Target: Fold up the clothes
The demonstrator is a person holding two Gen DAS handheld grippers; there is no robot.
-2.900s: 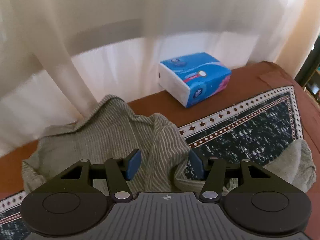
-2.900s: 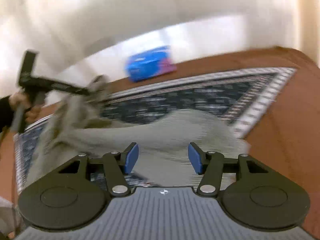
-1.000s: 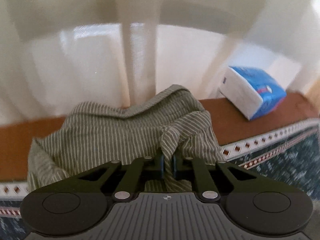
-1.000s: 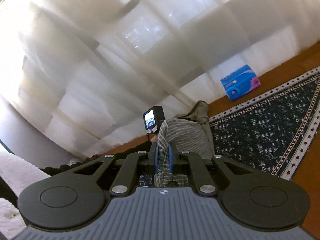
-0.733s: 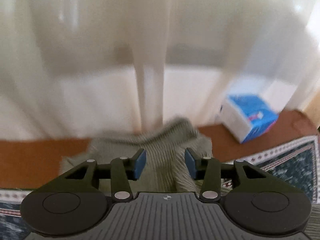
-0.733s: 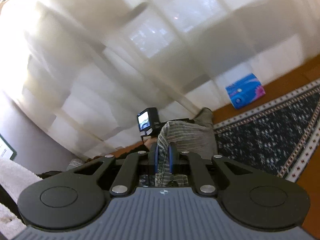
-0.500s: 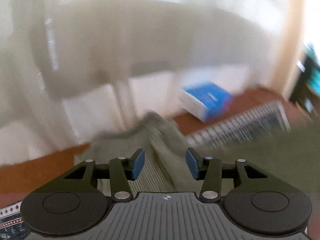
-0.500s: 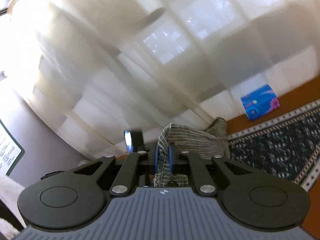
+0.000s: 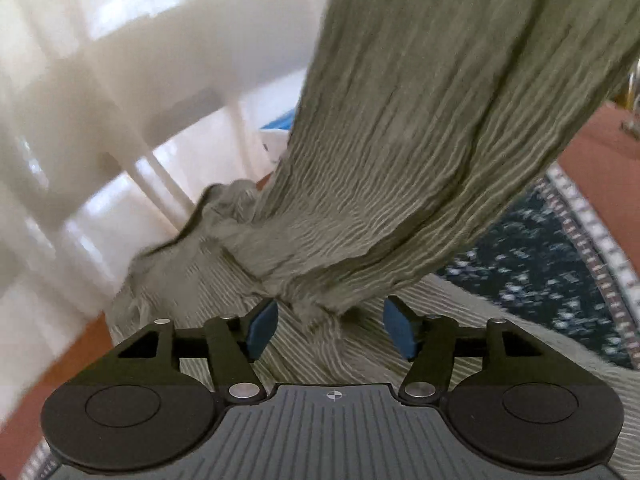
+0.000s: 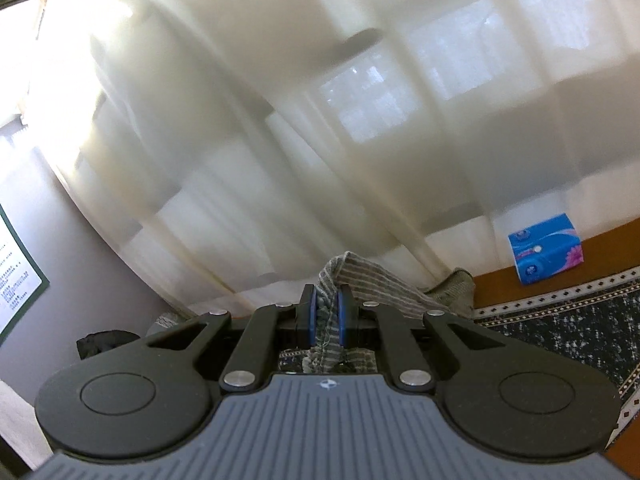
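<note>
A green garment with thin pale stripes [image 9: 400, 152] hangs stretched from the upper right down to a bunched heap on the table in the left wrist view. My left gripper [image 9: 330, 332] is open, its blue pads on either side of a fold of the cloth without clamping it. My right gripper [image 10: 326, 316] is shut on an edge of the same striped garment [image 10: 376, 280] and holds it raised high, with cloth trailing down to the right.
A patterned dark blue cloth with a white border [image 9: 560, 264] covers the brown table [image 10: 592, 252]. A blue tissue pack [image 10: 546, 248] lies at the back by white curtains [image 10: 280, 120]. A grey wall with a framed notice [image 10: 16, 272] is at the left.
My left gripper let go of the garment and swung right. My right gripper lifted its held edge higher, so the cloth now hangs taut across the left wrist view.
</note>
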